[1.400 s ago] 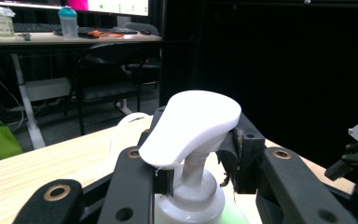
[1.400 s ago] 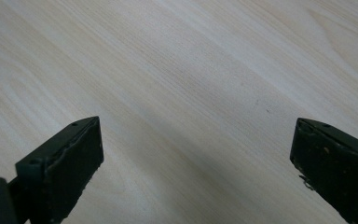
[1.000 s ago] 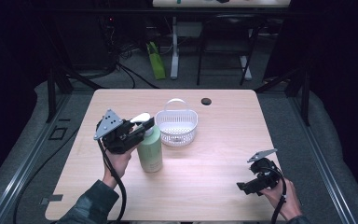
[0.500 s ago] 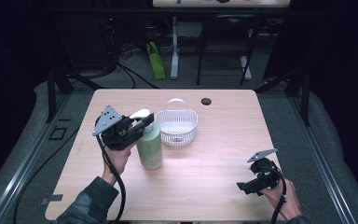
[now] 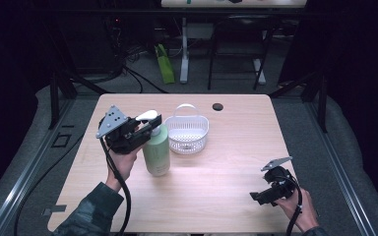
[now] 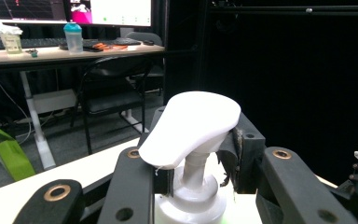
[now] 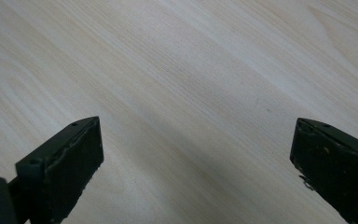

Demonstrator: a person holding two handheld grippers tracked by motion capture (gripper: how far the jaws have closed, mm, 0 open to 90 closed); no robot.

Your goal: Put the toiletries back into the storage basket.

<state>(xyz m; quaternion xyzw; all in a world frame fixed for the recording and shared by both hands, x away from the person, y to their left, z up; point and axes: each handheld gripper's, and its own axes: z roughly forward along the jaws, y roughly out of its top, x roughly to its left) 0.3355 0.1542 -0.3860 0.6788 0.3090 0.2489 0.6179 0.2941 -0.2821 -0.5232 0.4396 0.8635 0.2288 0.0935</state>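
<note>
Green bottle: the pale green pump bottle (image 5: 157,151) stands upright on the wooden table (image 5: 216,196), just left of the white basket (image 5: 187,133).
Left gripper: the left gripper (image 5: 145,129) pinches the bottle's neck under the white pump head (image 6: 191,126), jaws pressed in from both sides.
Right gripper: the right gripper (image 5: 256,196) rests low near the table's right front, jaws spread wide over bare wood, nothing between them.
Change: compared with a second ago, bottle and left hand sit a touch nearer the basket; the right hand has kept its place.
Meaning: the grip looks secure, so lifting or shifting the bottle toward the basket seems under way.
</note>
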